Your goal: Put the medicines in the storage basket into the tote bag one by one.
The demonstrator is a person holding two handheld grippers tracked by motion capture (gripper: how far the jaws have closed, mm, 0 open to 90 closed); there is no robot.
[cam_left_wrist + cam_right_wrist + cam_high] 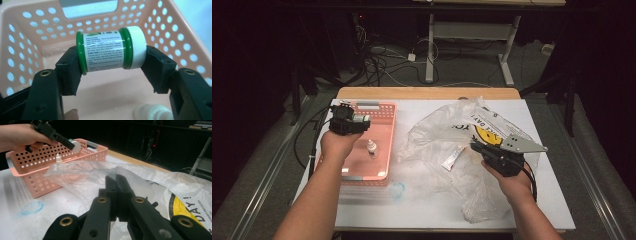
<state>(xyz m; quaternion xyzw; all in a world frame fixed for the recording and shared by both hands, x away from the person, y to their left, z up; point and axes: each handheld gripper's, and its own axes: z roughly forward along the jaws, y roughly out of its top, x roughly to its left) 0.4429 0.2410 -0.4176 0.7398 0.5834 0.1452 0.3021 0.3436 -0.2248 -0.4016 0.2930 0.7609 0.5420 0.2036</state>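
Forearms come in from the bottom of the high view, each hand holding a black two-jaw gripper over a white-topped table (437,210). On the left, the left gripper (357,121) hovers over a pink perforated plastic basket (384,112); a small white dropper bottle (371,147) stands on the basket floor. On the right, the right gripper (477,146) rests on a crumpled clear plastic bag with a yellow print (447,127), which lies just beside the basket.

Left gripper view: the two black jaws pinch a small green jar with a white ribbed lid and a printed white label (110,50), held sideways by its two ends, base against one pad and lid against the other. It hangs above the basket's bare floor, clear of the walls. The dropper bottle lies below, near the lower edge.

Right gripper view: its black jaws are pressed together on a fold of the clear bag. Farther off, the left hand holds the jar above the basket.
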